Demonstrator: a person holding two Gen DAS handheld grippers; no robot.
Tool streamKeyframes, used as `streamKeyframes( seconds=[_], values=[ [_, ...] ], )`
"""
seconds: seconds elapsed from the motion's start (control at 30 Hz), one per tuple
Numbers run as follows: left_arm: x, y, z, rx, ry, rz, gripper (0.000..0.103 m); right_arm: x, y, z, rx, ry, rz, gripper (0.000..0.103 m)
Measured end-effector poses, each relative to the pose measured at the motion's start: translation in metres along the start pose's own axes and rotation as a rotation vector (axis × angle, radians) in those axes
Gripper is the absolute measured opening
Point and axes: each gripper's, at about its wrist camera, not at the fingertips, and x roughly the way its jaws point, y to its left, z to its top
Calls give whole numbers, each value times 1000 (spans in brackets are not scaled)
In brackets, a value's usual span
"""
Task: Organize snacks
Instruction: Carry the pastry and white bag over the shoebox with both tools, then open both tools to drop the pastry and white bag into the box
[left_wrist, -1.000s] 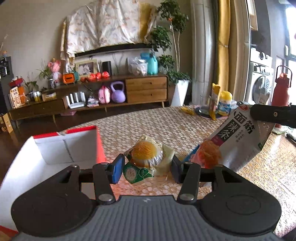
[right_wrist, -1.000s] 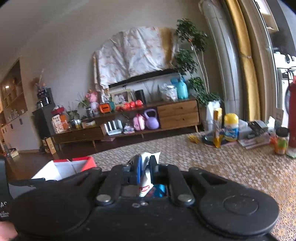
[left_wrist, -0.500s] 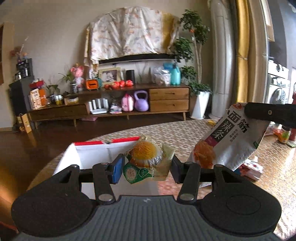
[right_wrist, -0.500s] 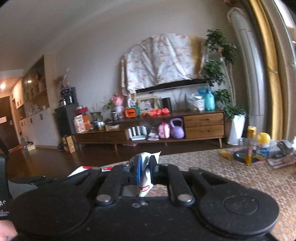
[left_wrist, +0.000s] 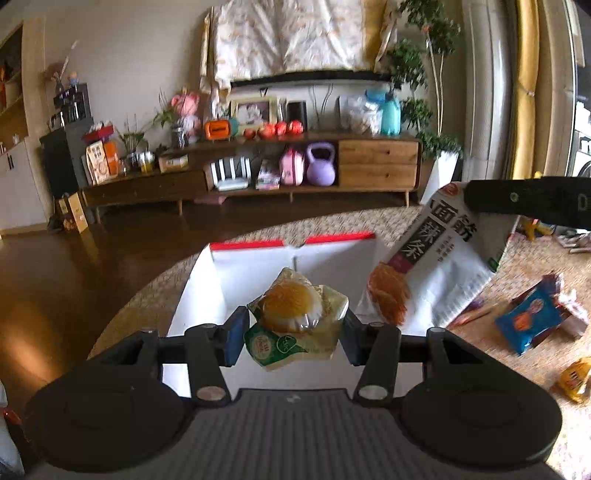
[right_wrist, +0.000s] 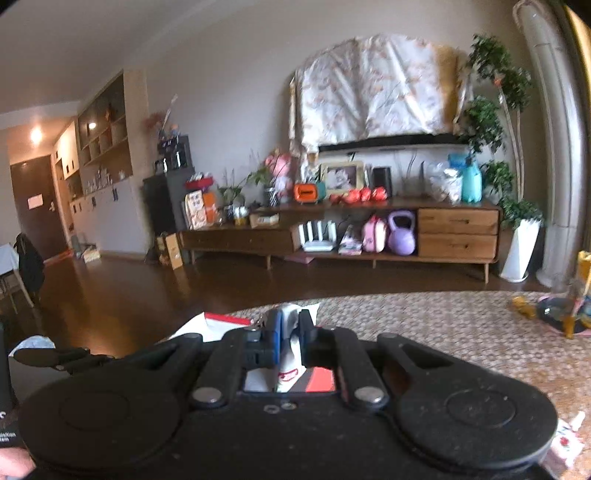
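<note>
Clear plastic wraps the yellow cake (left_wrist: 291, 306) that your left gripper (left_wrist: 291, 332) pinches from both sides, holding it above a white box (left_wrist: 207, 295) with red-edged flaps. That box sits open on the woven-patterned surface (left_wrist: 532, 266). Your right gripper (right_wrist: 290, 332) is pressed together on the top edge of a white pouch (left_wrist: 436, 266) with black characters, which hangs at the box's right rim. Right of the box, a blue packet (left_wrist: 532, 321) and a small yellow packet (left_wrist: 572, 376) lie on the surface, near each other
</note>
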Motion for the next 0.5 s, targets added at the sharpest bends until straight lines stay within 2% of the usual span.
streamKeyframes(
  seconds=[0.17,0.5],
  values=[
    [26,15,-5,-15,60,0,51,36,6,-8,-3,68,8,7],
    [55,19,-11,-8,141,-6,51,72,11,-33,-24,171,11,8]
  ],
)
